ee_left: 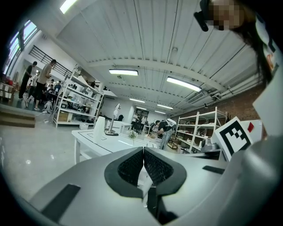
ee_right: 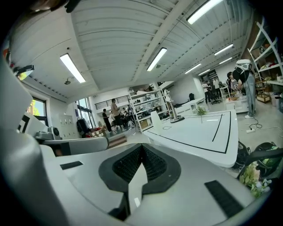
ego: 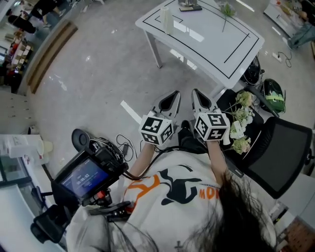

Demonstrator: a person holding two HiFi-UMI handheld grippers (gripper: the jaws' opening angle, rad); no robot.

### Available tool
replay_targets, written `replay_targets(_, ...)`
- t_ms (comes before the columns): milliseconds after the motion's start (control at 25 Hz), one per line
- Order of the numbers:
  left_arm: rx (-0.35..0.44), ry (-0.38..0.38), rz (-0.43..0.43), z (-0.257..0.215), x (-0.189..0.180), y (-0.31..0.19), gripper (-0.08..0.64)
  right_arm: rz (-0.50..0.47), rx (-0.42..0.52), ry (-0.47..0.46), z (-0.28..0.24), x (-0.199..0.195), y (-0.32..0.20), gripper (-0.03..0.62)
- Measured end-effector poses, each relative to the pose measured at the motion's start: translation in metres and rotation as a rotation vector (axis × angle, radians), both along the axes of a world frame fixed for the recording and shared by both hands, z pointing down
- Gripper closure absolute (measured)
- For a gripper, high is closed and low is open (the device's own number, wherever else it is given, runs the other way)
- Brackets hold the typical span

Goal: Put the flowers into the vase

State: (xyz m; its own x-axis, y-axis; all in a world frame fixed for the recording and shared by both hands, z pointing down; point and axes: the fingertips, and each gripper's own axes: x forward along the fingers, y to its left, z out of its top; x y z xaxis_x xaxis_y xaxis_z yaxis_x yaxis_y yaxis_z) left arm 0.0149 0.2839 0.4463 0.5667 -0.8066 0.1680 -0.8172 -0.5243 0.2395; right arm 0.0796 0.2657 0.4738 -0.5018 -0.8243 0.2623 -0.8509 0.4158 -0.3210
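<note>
A tall white vase (ego: 167, 19) stands on the white table (ego: 216, 54) ahead of me, and a single green flower stem (ego: 226, 12) lies further back on it. A bunch of pale flowers (ego: 241, 123) lies on a black chair to my right. My left gripper (ego: 176, 92) and right gripper (ego: 195, 91) are side by side over the floor, short of the table, both shut and empty. The left gripper view shows shut pads (ee_left: 143, 150), the vase (ee_left: 100, 123) and the table (ee_left: 101, 141). In the right gripper view are shut pads (ee_right: 141, 148), the vase (ee_right: 156, 121) and the bunch (ee_right: 254, 176).
A lamp stand (ego: 189, 5) sits at the table's far edge. The black chair (ego: 280, 157) is at my right, bags (ego: 273, 93) lie beside it, and a camera rig (ego: 86, 177) is at my lower left. Shelves and people fill the room behind.
</note>
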Motion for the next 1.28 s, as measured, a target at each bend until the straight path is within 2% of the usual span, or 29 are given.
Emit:
replay_targets(280,0.000,-0.030,0.025,-0.003,0.017,-0.080,0.549,0.009,0.003,-0.020,-0.003,0.010,-0.081,0.578)
replay_targets(560,-0.016,-0.005,0.068,0.002,0.040,-0.137,0.549,0.071,0.005,-0.022,0.001,0.036,-0.129,0.578)
replay_targets(920,-0.040,-0.018,0.120,0.013,0.065,-0.181,0.549,0.125,-0.035,-0.033,0.017,0.062,-0.167,0.578)
replay_targets(1280,-0.065,-0.014,0.126,0.026,0.056,-0.218,0.549,0.128,-0.058,-0.002,0.027,0.060,-0.201,0.578)
